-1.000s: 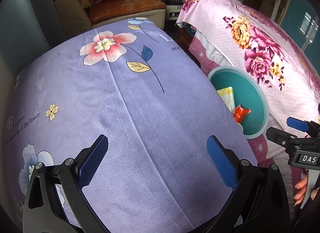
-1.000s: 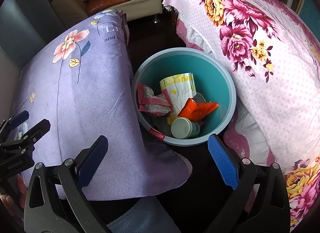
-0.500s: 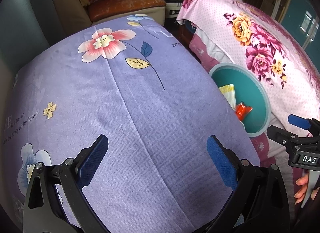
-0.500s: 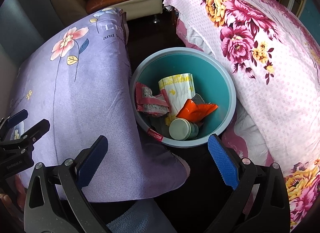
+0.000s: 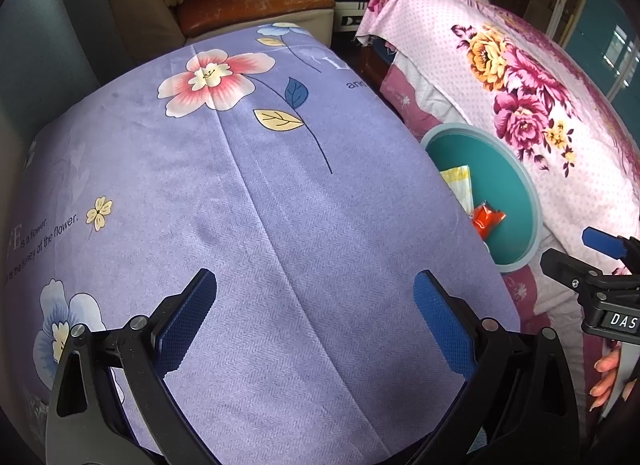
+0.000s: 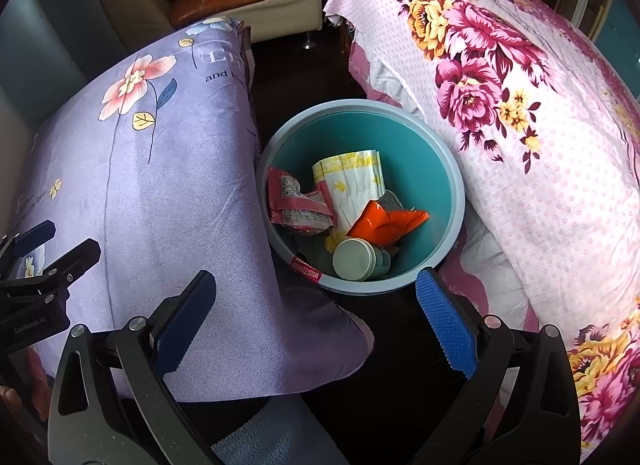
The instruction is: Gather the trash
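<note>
Bin [image 6: 454, 169] mouth open above, hemmed between purple cover [image 6: 160, 193] and pink quilt [image 6: 552, 153]

The left wrist view looks down close over the purple floral cloth [image 5: 280, 225], the teal bin [image 5: 516, 193] at its right edge. The right wrist view looks steeply down into that bin [image 6: 420, 133]; both share cloth and bin.
</note>
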`<state>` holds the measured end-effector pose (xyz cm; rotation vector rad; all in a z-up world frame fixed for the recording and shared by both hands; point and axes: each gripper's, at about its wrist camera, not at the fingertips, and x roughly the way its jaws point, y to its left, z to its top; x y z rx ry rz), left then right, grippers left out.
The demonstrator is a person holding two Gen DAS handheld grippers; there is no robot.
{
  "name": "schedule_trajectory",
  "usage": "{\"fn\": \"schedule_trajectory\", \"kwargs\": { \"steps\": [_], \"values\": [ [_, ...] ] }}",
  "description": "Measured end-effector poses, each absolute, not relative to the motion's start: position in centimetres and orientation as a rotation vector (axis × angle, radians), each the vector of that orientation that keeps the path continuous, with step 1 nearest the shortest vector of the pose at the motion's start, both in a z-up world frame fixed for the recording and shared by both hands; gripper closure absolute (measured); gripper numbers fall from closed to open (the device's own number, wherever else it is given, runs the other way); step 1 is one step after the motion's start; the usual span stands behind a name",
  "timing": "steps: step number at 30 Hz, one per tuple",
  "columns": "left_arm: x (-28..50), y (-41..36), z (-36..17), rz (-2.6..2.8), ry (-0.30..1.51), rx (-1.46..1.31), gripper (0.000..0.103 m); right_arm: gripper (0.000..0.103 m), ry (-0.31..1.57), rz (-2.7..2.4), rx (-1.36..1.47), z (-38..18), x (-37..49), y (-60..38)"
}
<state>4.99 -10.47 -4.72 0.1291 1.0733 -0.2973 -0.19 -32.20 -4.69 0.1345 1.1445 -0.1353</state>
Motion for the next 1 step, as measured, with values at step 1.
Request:
{"fn": "schedule_trajectory", "kwargs": {
  "steps": [1],
  "values": [
    [4.94, -10.43, -4.67, -0.298, 1.071, 0.129, 0.004, 0.007, 1.144, -0.136, 0.134, -4.61, -0.20, -32.16]
  ]
}}
